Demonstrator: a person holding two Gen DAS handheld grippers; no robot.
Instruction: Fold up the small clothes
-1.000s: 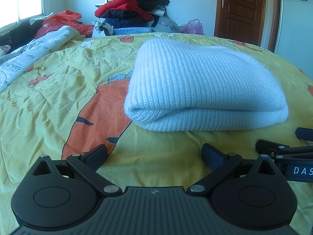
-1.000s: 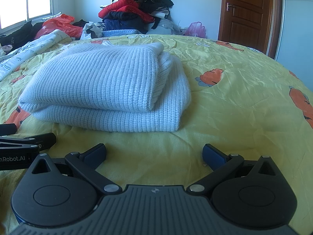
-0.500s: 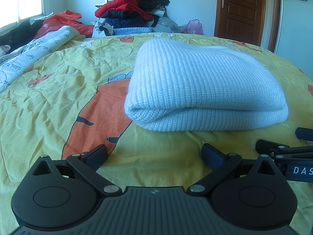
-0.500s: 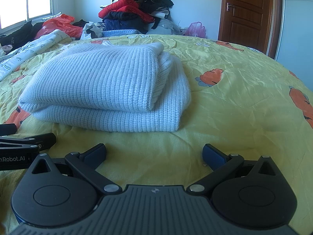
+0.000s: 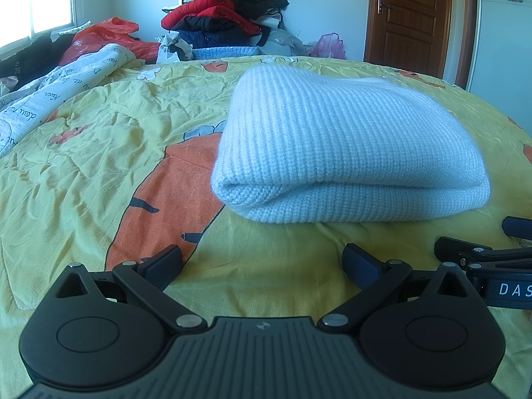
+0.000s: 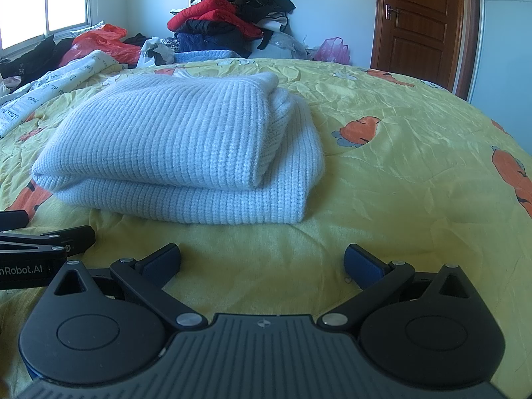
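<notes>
A: Where does the pale blue knitted sweater (image 5: 345,153) lie?

B: It lies folded into a thick block on the yellow bed cover (image 5: 99,166), about midway between the bed's side edges and closer to the near edge than to the far one. Beyond the far edge rises a heap of clothes (image 5: 226,10).

A: And the tongs?

B: The left tongs (image 5: 262,261) are spread wide and hold nothing, low over the cover just short of the sweater's near fold. The right tongs (image 6: 262,261) are likewise agape and empty, beside the left pair; each shows at the margin of the other's view.

A: How would the sweater handle?

B: It looks soft, bulky and fairly light, a chunky rib knit that sags and stretches rather than keeps an edge. It is not fragile, and the fuzzy surface should resist slipping. The layers, though, are loose: in the right view the upper flap (image 6: 266,126) sits stepped back from the lower one.

A: Where to take hold, then?

B: Probably at the rounded near fold (image 5: 252,193), biting through all layers at once, one pair towards each end, so nothing unfolds.
</notes>
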